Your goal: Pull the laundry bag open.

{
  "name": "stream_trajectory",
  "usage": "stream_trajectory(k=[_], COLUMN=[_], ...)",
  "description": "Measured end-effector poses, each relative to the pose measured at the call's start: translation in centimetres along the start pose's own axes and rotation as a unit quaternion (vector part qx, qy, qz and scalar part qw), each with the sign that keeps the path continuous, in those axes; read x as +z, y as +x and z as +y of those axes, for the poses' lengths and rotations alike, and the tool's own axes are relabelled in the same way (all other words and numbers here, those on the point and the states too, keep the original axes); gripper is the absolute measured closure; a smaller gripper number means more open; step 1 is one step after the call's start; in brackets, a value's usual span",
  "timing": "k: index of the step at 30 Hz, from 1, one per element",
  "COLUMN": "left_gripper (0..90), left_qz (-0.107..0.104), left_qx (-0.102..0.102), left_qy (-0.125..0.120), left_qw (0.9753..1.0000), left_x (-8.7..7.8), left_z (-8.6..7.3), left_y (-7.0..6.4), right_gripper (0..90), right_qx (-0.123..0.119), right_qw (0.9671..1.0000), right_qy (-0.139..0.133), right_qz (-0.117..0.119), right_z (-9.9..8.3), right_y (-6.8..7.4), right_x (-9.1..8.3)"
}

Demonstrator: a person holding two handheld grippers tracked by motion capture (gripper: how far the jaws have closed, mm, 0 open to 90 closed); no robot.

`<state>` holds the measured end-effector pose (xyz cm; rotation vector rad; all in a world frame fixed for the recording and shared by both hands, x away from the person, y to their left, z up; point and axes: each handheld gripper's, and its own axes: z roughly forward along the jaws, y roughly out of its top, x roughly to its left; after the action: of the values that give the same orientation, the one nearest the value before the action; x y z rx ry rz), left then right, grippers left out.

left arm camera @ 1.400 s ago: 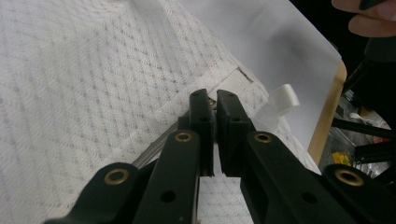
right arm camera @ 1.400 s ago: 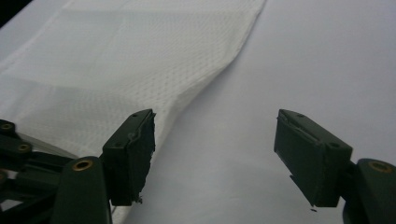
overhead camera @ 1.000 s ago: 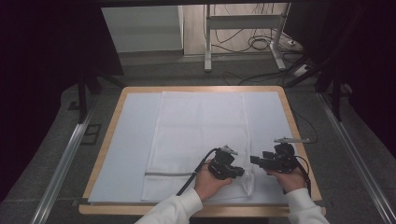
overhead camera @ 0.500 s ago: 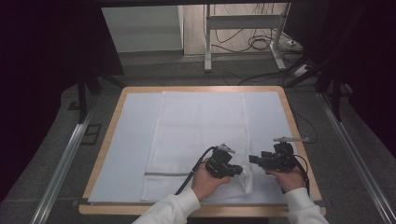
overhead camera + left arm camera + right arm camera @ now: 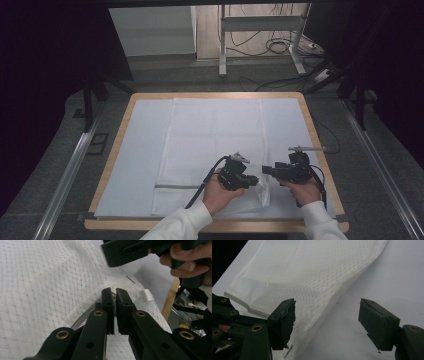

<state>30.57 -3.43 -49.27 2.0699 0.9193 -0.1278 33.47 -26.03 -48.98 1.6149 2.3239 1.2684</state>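
Observation:
A white waffle-weave towel (image 5: pixel 215 135) lies flat on the white mat, its long side running away from me. My left gripper (image 5: pixel 252 181) is at the towel's near right corner. In the left gripper view its jaws (image 5: pixel 115 293) are shut on the towel's hem (image 5: pixel 82 317), and the cloth is raised a little there. My right gripper (image 5: pixel 267 170) sits just to the right, pointing left at the same corner. In the right gripper view it stands open (image 5: pixel 327 320) over the towel's edge (image 5: pixel 312 272), with nothing between its fingers.
The white mat (image 5: pixel 140 150) covers a wooden-rimmed table (image 5: pixel 320 150). The right rim is close beside my right hand. Metal rails run along both sides of the table, and a stand and cables sit on the floor beyond its far edge.
Both hands stay at the towel's near right corner. The left gripper has shifted slightly and the corner cloth has bunched up a little.

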Motion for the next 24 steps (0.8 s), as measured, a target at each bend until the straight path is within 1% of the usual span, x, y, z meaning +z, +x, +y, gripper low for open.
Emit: stream_trajectory(k=[2,4,9,12,16,19,21,24], left_gripper=[87.2,87.2,87.2,87.2,87.2,87.2,87.2,87.2], left_qz=[0.000,0.000,-0.001,-0.001,-0.003,-0.002,-0.002,-0.001], left_qx=[0.001,0.001,0.002,0.002,0.003,0.004,0.005,0.006], left_qy=[0.000,0.000,-0.003,-0.003,-0.004,-0.003,-0.003,0.000], left_qw=[1.0000,1.0000,1.0000,1.0000,1.0000,1.0000,1.0000,1.0000], left_x=[0.0,0.0,-0.2,-0.2,-0.1,-0.1,-0.1,0.0], left_z=[0.0,0.0,0.0,0.0,0.0,0.0,-0.1,-0.1], left_y=[0.0,-0.1,-0.1,-0.1,-0.2,-0.2,-0.2,-0.2], right_gripper=[29.5,29.9,30.6,31.3,33.3,37.6,42.2,49.1], right_qx=[0.002,0.003,0.014,0.020,0.029,0.030,0.027,0.032], right_qw=[1.0000,1.0000,0.9998,0.9995,0.9989,0.9985,0.9979,0.9966], right_qy=[0.003,0.006,0.014,0.019,0.026,0.035,0.043,0.052], right_qz=[0.008,0.006,0.008,0.018,0.025,0.029,0.040,0.055], right_z=[0.1,0.1,0.2,0.1,0.2,0.2,0.2,0.1], right_y=[0.2,0.3,0.4,0.4,0.6,0.7,0.7,0.7], right_x=[0.5,0.8,1.5,2.2,3.1,3.6,3.9,4.3])
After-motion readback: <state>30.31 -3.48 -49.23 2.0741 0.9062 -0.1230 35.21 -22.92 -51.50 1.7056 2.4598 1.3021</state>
